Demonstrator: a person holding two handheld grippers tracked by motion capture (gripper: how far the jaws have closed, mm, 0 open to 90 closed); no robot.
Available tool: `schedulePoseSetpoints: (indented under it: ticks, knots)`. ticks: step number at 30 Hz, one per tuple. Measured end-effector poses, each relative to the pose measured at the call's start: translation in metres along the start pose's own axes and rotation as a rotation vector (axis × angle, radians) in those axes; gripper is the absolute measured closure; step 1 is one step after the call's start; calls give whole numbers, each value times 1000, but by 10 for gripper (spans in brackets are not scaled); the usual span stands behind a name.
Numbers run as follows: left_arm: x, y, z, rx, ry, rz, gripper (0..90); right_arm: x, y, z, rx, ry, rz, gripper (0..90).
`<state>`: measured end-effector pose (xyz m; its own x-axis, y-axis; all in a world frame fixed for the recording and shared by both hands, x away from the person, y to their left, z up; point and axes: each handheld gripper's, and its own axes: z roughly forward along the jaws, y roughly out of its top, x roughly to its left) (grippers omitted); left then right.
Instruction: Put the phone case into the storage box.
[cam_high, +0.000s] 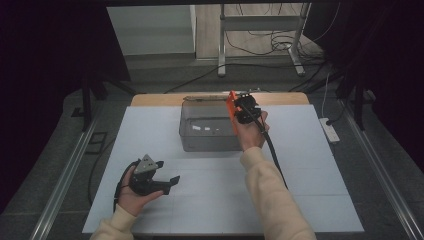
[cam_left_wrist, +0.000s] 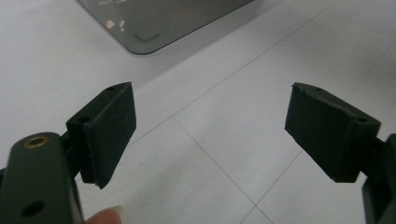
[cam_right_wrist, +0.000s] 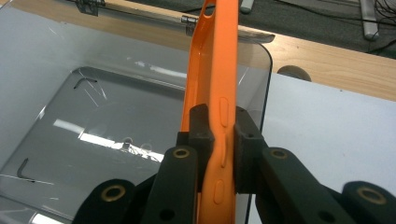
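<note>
No readable text, label, brand, number or sign appears in any of the views. The clear plastic box (cam_high: 207, 127) near the far edge of the tabletop (cam_high: 310, 200) carries a few small pale patches on its side, but they are too small and blurred to tell whether they are stickers or mere glints of light. The orange phone case (cam_right_wrist: 212, 93) has only moulded button shapes along its edge, with no lettering on them. The tabletop's white sheet bears thin seam lines and nothing written.
</note>
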<state>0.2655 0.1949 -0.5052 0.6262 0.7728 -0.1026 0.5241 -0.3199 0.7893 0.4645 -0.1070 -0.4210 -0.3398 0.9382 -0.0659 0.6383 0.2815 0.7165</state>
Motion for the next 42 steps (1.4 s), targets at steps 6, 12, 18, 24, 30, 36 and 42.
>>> schedulePoseSetpoints:
  ticks: [6,12,18,24,30,36,42]
  knots:
    - [0,0,0,-1,-2,-1,168,3,-2,1,7,-18,-2,806]
    - [1,0,-1,-5,-4,-3,170,5,-3,3,22,-43,-4,806]
    - [0,1,-1,-8,-9,-1,171,6,-4,2,33,-56,-5,806]
    - [0,1,-2,-14,-12,1,172,7,-4,1,45,-72,-3,805]
    - [0,2,-3,-19,-18,5,172,8,-5,3,57,-83,-5,806]
    - [1,2,-2,-21,-20,3,173,9,-7,7,73,-86,-5,805]
    - [0,2,-3,-20,-19,5,174,10,-8,10,84,-87,-9,805]
